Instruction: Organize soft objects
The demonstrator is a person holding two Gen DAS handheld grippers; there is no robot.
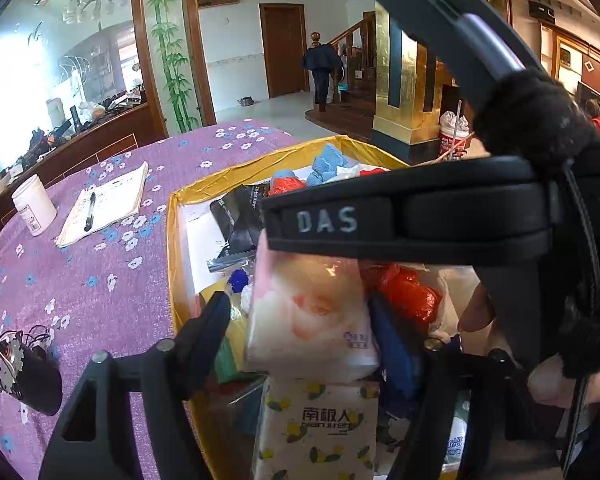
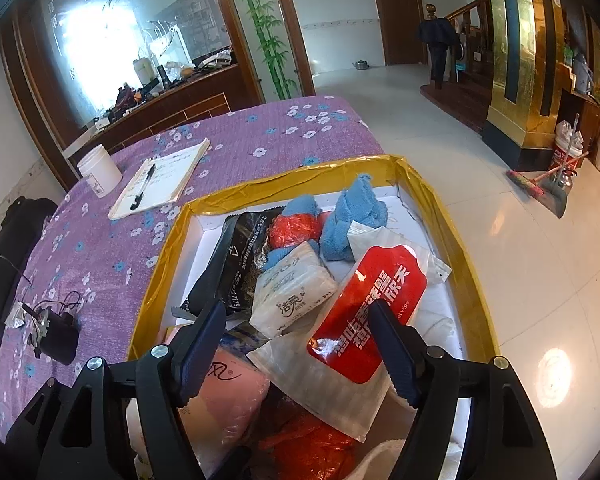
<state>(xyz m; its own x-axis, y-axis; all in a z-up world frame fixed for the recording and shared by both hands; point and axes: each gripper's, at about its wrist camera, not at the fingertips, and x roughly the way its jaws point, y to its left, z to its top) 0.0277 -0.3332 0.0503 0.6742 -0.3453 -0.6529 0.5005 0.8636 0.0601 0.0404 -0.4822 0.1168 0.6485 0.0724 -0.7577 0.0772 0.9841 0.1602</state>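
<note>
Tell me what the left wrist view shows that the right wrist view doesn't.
Left only: a pink tissue pack between the left claw fingers, a lemon-print tissue pack below it, and the other device crossing the frame. Right only: a red wet-wipe pouch, a white tissue pack, and a broom on the floor. Both: the yellow-rimmed box, blue cloths, notepad with pen, white jar.

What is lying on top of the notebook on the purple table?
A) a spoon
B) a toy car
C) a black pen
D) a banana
C: a black pen lies across the open notebook on the purple flowered tablecloth, beside the white jar.
</note>
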